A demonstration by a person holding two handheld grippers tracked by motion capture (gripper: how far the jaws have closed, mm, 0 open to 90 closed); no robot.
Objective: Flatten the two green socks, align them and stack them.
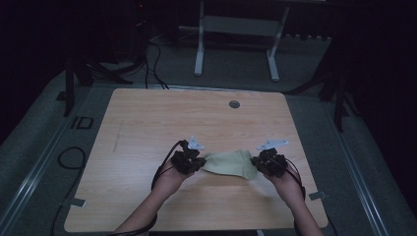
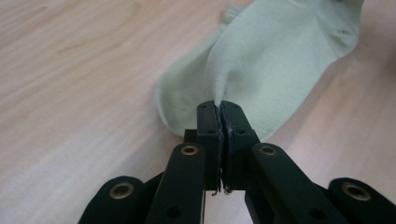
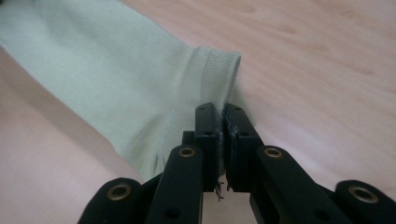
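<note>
left gripper (image 1: 197, 161) clamped on sock (image 1: 228, 163) toe | right gripper (image 1: 258, 162) clamped on cuff

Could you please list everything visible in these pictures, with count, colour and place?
sock: one, pale green, near middle of the table, stretched between the two grippers
table: one, light wood
round insert: one, grey, far part of the tabletop
white frame: one, on the floor beyond the table
cables: several, black, on the floor at far left
left gripper: black, jaws closed on the sock
right gripper: black, jaws closed on its cuff end
</note>
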